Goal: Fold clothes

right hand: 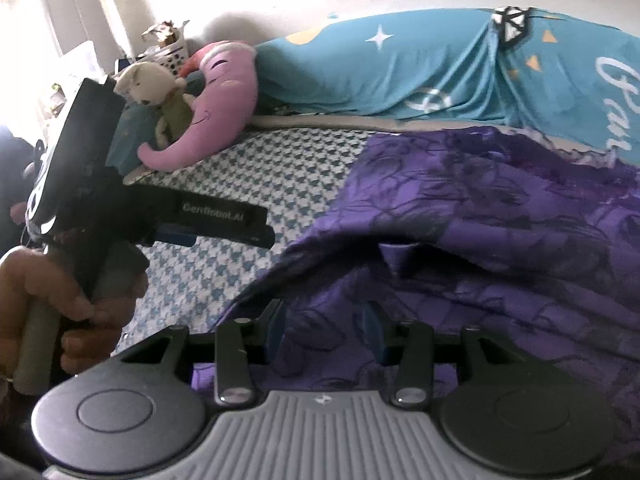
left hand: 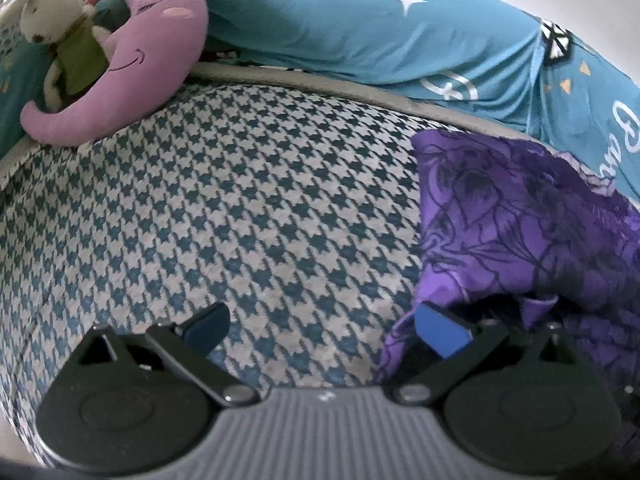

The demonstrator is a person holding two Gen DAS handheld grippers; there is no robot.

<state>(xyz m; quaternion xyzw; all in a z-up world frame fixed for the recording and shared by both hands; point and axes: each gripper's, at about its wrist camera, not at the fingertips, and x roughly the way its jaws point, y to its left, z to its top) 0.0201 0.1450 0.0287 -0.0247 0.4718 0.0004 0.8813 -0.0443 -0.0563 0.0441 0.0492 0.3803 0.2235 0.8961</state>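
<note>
Roughly by count: one garment [right hand: 480, 220], two grippers, two soft toys, one bed

Purple all over, printed with dark line-drawn flowers, thin and creased, a pale scalloped trim along its far edge. Spread over the right part of the bed, on a blue-and-white houndstooth cover [left hand: 220, 200], its left edge raised in a loose fold with shadow beneath

Left gripper [left hand: 320, 324]: held in a bare hand [right hand: 80, 308], fingers [left hand: 440, 332] spread wide, nothing clamped; one blue pad over bare cover, the other right at the garment's near left edge

Right gripper [right hand: 325, 326]: fingers partly apart with purple cloth bunched between them; cannot tell whether the pads actually press on it

Behind, along the wall: one teal bedding bundle [left hand: 360, 32] with white stars and lettering. At the far left corner: one lilac crescent-moon cushion [left hand: 152, 60] with a sleeping face, and one cream plush animal [left hand: 40, 20] in a green top leaning against it. Beyond those, one white perforated basket [right hand: 172, 50]
</note>
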